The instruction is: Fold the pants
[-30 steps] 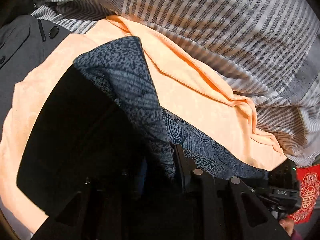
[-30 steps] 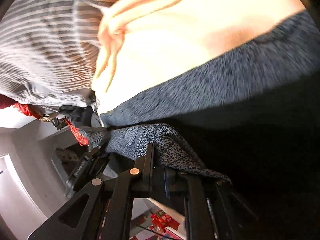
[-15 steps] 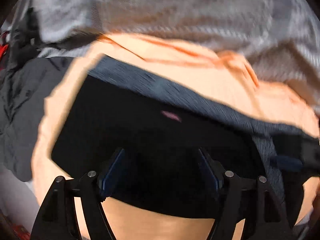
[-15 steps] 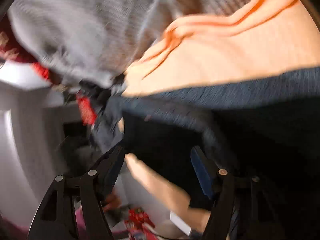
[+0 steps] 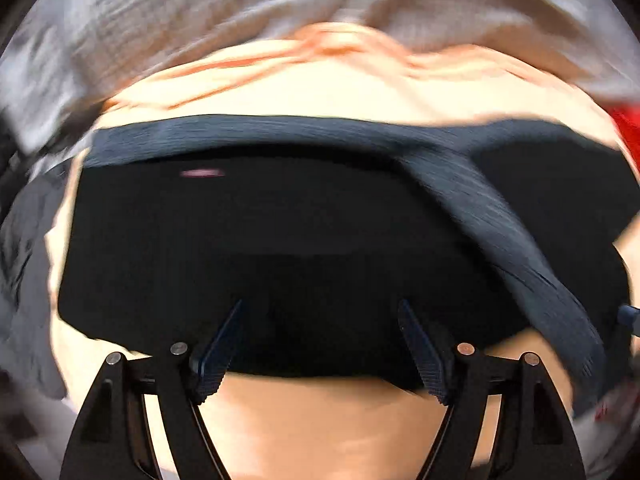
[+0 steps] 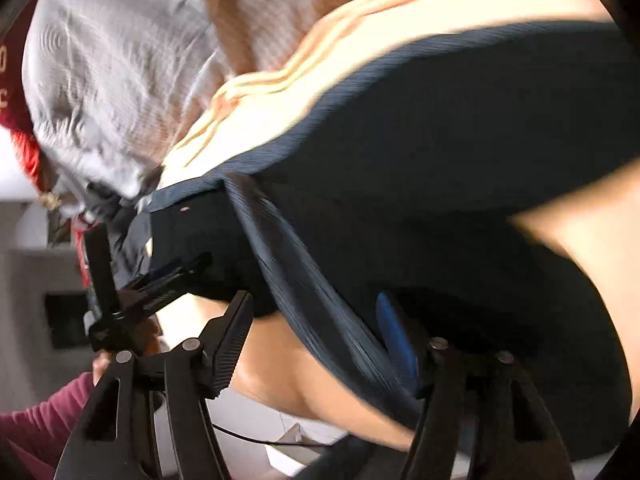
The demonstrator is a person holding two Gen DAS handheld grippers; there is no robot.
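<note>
The dark pants [image 5: 300, 232] lie flat on a peach cloth [image 5: 320, 92], with a blue-grey patterned band along the far edge and a strip [image 5: 500, 224] running diagonally across the right side. My left gripper [image 5: 320, 312] is open, its fingers just above the near edge of the pants, holding nothing. In the right wrist view the pants [image 6: 460, 160] fill the middle. My right gripper [image 6: 316, 308] is open over their near edge, with the patterned strip [image 6: 304, 288] passing between its fingers. The left gripper [image 6: 132, 292] shows at the left there.
A grey striped fabric [image 5: 240, 12] lies beyond the peach cloth, also in the right wrist view [image 6: 104, 80]. A dark grey garment [image 5: 24, 264] sits at the left. Red items [image 5: 628, 136] are at the right edge. A maroon sleeve [image 6: 36, 432] shows at lower left.
Both grippers have let go of the pants and opened. The pants now lie spread flat on the peach cloth. Both views have pulled back, and the frames are motion-blurred.
</note>
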